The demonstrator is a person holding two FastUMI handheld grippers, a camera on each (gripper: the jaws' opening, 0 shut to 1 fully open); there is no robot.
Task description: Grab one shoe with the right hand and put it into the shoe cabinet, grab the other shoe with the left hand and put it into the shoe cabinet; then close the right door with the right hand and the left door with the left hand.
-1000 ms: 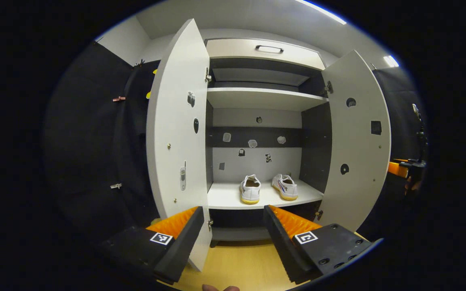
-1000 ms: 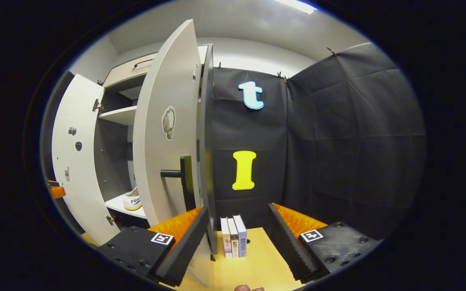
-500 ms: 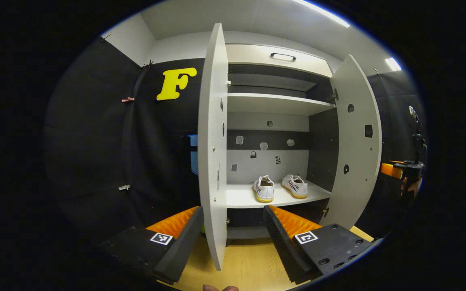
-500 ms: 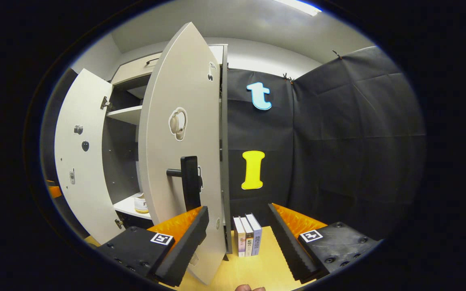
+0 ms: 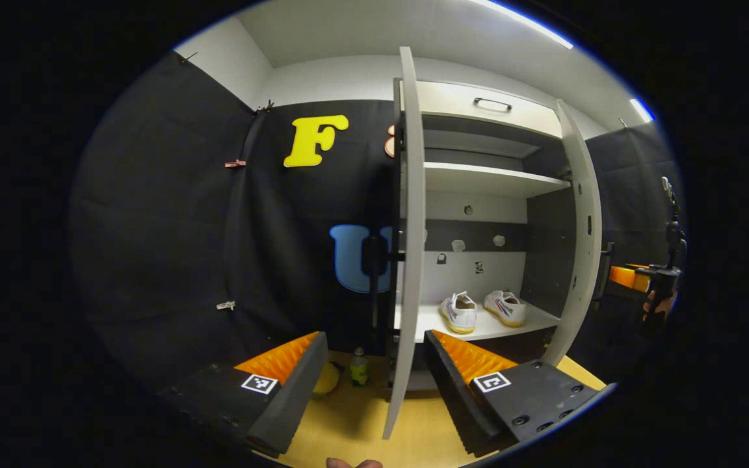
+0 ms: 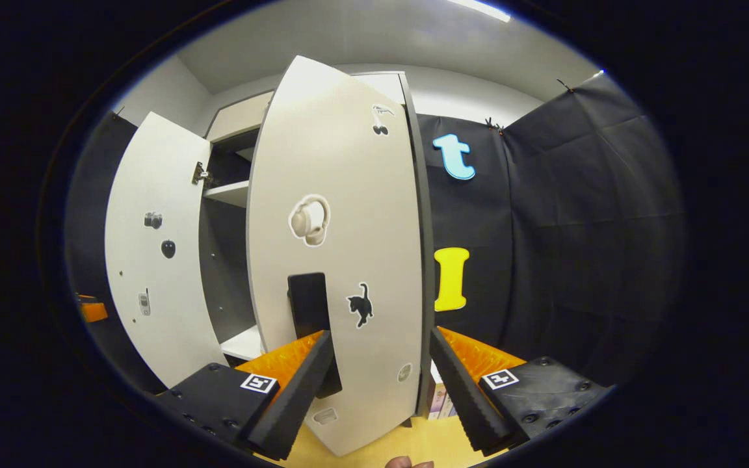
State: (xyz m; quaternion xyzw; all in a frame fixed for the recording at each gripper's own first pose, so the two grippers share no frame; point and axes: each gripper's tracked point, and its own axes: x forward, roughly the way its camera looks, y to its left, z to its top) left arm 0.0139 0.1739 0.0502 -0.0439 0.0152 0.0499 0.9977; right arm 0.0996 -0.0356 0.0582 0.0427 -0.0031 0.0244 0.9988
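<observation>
My left gripper (image 5: pixel 371 383): ribbed, rubbery-looking pads on matt plastic bodies with paper-like printed tags; my right gripper (image 6: pixel 381 383) the same. Shoe cabinet (image 5: pixel 478 182): smooth matt laminate board, pale shelves, darker side panels. Left door (image 5: pixel 406 260) and right door (image 6: pixel 342 260): smooth matt board; the right carries flat stickers and a matt dark handle (image 6: pixel 309 312). Shoes (image 5: pixel 482 311): white cloth uppers, rubbery soles. Floor (image 5: pixel 361 429): light wood-grain, slight sheen. Wall (image 5: pixel 173 227): matt creased black cloth.

left gripper (image 5: pixel 368 364): jaws wide apart, holding nothing
right gripper (image 6: pixel 381 364): jaws wide apart, empty; a hand (image 5: pixel 659 304) apparently grips it, far right
</observation>
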